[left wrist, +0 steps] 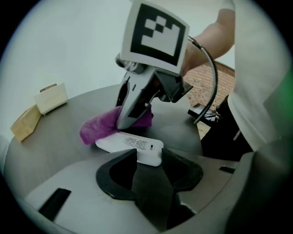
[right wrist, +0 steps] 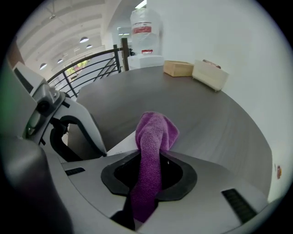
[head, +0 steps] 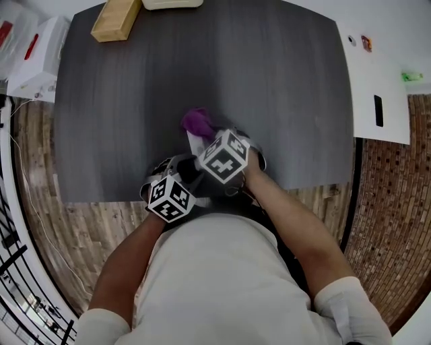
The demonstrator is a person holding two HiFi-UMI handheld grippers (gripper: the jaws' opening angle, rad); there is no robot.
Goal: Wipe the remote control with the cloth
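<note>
- Both tongs have a grip: the left tongs (left wrist: 149,160) have their black jaws closed on the near end of the white remote control (left wrist: 130,143), whose printed label faces up
- The right tongs (right wrist: 151,164) clamp a purple cloth (right wrist: 154,132) — it runs up between the jaws as a tight strip and bunches into a loose wad beyond the tips
- In the left gripper view the right tongs point steeply down, their tips pressing the cloth against the far end of the remote control
- The remote control sits low on the dark grey table (head: 283,87), near the person's edge of it, reaching from the left tongs toward the cloth
- In the head view the two tongs are close together — the cloth shows just past them
- A wooden block (head: 116,19) and a cream box (right wrist: 209,74) stand side by side at the table's far edge, well apart from the tongs
</note>
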